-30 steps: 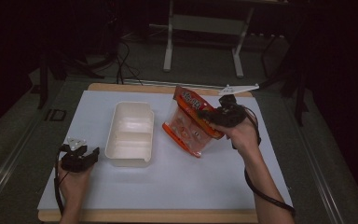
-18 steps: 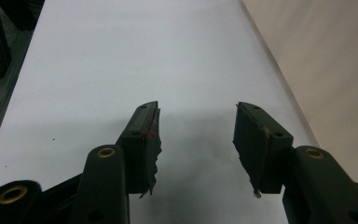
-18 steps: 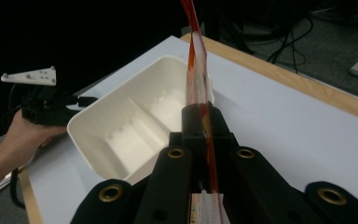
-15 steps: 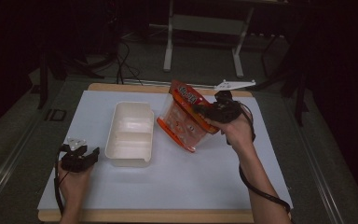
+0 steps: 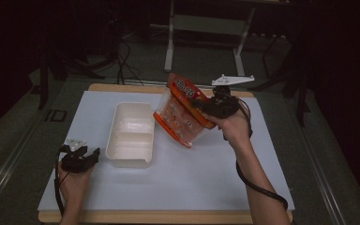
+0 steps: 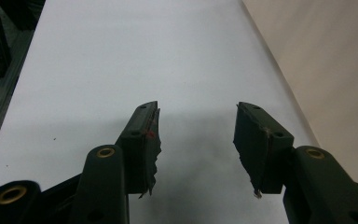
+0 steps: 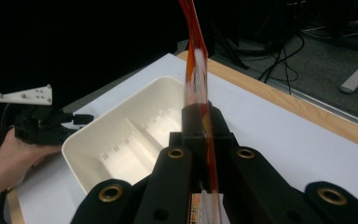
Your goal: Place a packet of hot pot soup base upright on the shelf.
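Under both grippers spreads the white rectangular table mat [image 5: 178, 183] on its wood-edged board, and everything else sits on or above it. Ahead of the left gripper [image 5: 80, 157], just beside it and open side up, lies the cream plastic two-compartment tray [image 5: 130, 136]; its low divider shows in the right gripper view, and both compartments look empty. Held aloft between the tray and the right gripper [image 5: 205, 106] is the orange and clear plastic snack bag [image 5: 183, 117], tilted with one lower corner hanging near the tray's right rim but not touching it. The right gripper's jaws are clamped tight on the bag's thin edge, which runs up as a red strip between them in the right gripper view [image 7: 196, 70]. The left gripper rests low on the mat with its jaws spread wide and nothing between them [image 6: 196, 135].

The step in hand looks to be bringing the bag over the tray. To do it well, keep the pinch firm, since the film is slick and the hold is on an edge only. Carry the bag until its hanging corner is above a compartment, not the rim. The idle left gripper could steady the tray's near wall, as a light tray may slide when nudged.
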{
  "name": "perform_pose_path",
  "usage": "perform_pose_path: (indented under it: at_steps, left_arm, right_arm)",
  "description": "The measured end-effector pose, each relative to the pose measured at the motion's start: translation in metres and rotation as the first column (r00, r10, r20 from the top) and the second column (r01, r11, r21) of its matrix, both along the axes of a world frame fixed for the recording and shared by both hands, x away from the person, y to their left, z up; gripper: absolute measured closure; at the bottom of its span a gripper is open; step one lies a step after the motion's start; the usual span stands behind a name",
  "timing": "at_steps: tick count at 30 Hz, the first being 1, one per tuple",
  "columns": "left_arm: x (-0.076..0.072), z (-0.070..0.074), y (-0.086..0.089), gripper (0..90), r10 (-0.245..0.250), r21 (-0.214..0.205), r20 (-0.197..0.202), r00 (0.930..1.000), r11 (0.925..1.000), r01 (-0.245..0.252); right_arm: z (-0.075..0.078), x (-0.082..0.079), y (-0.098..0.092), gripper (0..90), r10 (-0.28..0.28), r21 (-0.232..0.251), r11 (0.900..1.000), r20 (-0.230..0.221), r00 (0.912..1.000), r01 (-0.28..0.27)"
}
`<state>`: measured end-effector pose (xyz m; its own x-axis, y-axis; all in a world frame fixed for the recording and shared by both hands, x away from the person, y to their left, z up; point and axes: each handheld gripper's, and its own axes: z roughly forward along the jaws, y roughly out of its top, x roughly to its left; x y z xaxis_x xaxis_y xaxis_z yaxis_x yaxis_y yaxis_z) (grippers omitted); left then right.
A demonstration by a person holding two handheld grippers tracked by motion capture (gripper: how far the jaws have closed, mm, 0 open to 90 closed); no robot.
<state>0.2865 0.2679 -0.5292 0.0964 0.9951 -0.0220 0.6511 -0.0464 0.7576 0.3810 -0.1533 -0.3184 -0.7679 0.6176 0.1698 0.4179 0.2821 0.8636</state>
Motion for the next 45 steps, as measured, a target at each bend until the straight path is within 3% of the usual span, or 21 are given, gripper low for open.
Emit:
perform_pose_path:
  at_steps: [23, 45]
  left_arm:
    - [0.0, 0.0, -0.001, 50.4, -0.004, 0.006, -0.001, 1.0, 1.0, 0.004]
    - [0.001, -0.001, -0.001, 50.4, -0.002, 0.004, 0.0, 1.0, 1.0, 0.002]
  right_arm:
    - [0.018, 0.01, 0.018, 90.0, -0.021, 0.046, 0.9987, 0.044, 0.9988, 0.019]
    - [0.02, 0.018, 0.042, 90.0, -0.011, 0.093, 0.9956, 0.045, 0.9989, 0.007]
